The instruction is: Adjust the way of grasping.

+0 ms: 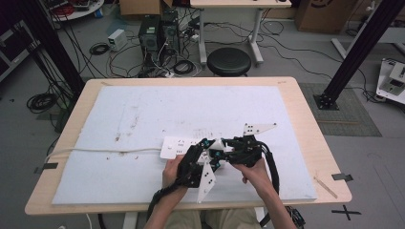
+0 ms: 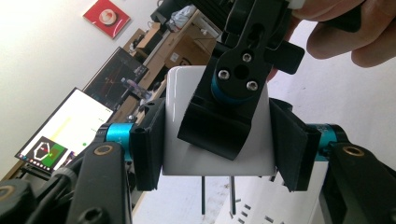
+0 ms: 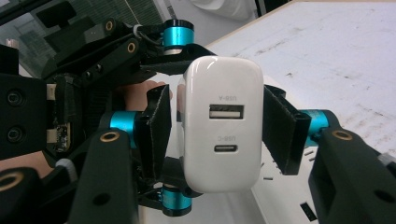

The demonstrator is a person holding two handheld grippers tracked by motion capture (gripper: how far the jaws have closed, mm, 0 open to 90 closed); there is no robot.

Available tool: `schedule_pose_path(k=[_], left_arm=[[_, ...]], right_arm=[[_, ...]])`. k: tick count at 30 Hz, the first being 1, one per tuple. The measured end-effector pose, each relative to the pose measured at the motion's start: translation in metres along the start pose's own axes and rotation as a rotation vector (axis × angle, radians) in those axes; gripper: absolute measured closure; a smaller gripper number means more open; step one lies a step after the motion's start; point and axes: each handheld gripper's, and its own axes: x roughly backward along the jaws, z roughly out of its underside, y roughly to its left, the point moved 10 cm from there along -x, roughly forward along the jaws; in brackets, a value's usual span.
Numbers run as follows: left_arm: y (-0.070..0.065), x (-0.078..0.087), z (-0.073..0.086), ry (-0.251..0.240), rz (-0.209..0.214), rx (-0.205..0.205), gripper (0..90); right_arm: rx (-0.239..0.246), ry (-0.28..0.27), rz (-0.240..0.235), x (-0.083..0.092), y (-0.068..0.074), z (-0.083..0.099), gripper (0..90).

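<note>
A white USB charger (image 3: pixel 219 123) is held between both grippers just above a white power strip (image 1: pixel 175 147). In the left gripper view, my left gripper (image 2: pixel 217 144) is shut on the charger (image 2: pixel 187 154) across its narrow sides. The charger's two metal prongs (image 2: pixel 203 196) point down toward the strip (image 2: pixel 254 212). In the right gripper view, my right gripper (image 3: pixel 219 135) closes on the charger's broad faces, with the USB-A and USB-C ports facing the camera. One of its jaws lies over the charger's face in the left gripper view. In the high view the two grippers, left (image 1: pixel 204 155) and right (image 1: pixel 229 151), meet at the charger (image 1: pixel 217 144).
The power strip's white cable (image 1: pixel 95 151) runs left off the table. A white mat (image 1: pixel 191 107) covers most of the wooden table (image 1: pixel 308 119). A black stool (image 1: pixel 229 61) and tangled cables stand on the floor beyond the far edge.
</note>
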Motion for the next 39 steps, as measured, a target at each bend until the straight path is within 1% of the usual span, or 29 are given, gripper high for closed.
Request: schedule_pose_path(k=[4, 5, 6, 7, 10, 15, 16, 18, 20, 22, 27, 28, 30, 31, 33, 38, 39], left_arm=[[-0.0003, 0.0001, -0.0002, -0.001, 0.002, -0.001, 42.5], [-0.0003, 0.0004, -0.0002, -0.001, 0.002, -0.001, 42.5], [-0.0010, 0.0002, -0.0001, -0.002, 0.003, 0.006, 42.5], [-0.0005, 0.0004, -0.0002, -0.001, 0.003, 0.001, 42.5], [-0.0009, 0.0008, -0.0006, -0.003, 0.009, 0.000, 42.4], [-0.0007, 0.0007, -0.0010, -0.005, 0.010, -0.007, 42.4], [-0.0007, 0.0006, -0.0010, -0.005, 0.010, -0.008, 42.5], [-0.0013, 0.0002, -0.0010, -0.005, 0.009, -0.007, 42.5], [-0.0019, 0.0002, -0.0004, 0.002, 0.015, -0.012, 42.5], [-0.0030, -0.0003, 0.0001, 0.004, 0.016, -0.015, 42.4], [-0.0034, -0.0003, 0.0000, 0.005, 0.017, -0.016, 42.4], [-0.0037, -0.0006, 0.0001, 0.008, 0.019, -0.018, 42.4], [-0.0038, -0.0007, 0.0003, 0.010, 0.019, -0.019, 42.4], [-0.0043, -0.0009, 0.0000, 0.008, 0.019, -0.014, 42.4], [-0.0044, -0.0011, 0.0000, 0.009, 0.021, -0.019, 42.4], [-0.0051, -0.0028, 0.0012, 0.012, 0.031, -0.006, 42.3], [-0.0051, -0.0033, 0.0016, 0.014, 0.029, -0.006, 42.2]], right_arm=[[0.005, 0.002, -0.003, -0.0003, 0.0010, 0.0002, 49.8], [-0.001, 0.007, -0.018, -0.0015, 0.0022, 0.0009, 50.7], [-0.001, 0.007, -0.018, -0.0015, 0.0022, 0.0009, 50.7], [0.025, 0.012, -0.013, -0.0024, 0.0031, 0.0016, 53.7], [0.024, 0.009, -0.010, -0.0025, 0.0037, 0.0013, 55.1], [0.016, 0.008, -0.013, -0.0002, 0.0033, 0.0015, 59.9], [0.026, 0.000, -0.014, -0.0002, 0.0025, 0.0009, 61.2], [0.018, 0.002, -0.012, 0.0004, 0.0024, 0.0015, 61.3], [0.021, 0.000, -0.012, 0.0001, 0.0020, 0.0019, 61.5], [-0.010, 0.013, -0.020, 0.0003, 0.0016, 0.0036, 62.0], [-0.008, 0.016, -0.019, 0.0005, 0.0012, 0.0045, 62.2], [-0.015, 0.015, -0.019, 0.0007, 0.0009, 0.0047, 62.5], [-0.014, 0.013, -0.022, 0.0005, 0.0006, 0.0046, 62.5], [-0.017, 0.015, -0.025, 0.0005, 0.0006, 0.0048, 62.6], [-0.027, 0.021, -0.021, 0.0008, 0.0008, 0.0056, 62.8], [-0.020, 0.022, -0.020, 0.0007, -0.0003, 0.0056, 62.9], [-0.028, 0.033, -0.019, 0.0011, -0.0006, 0.0064, 63.0]])
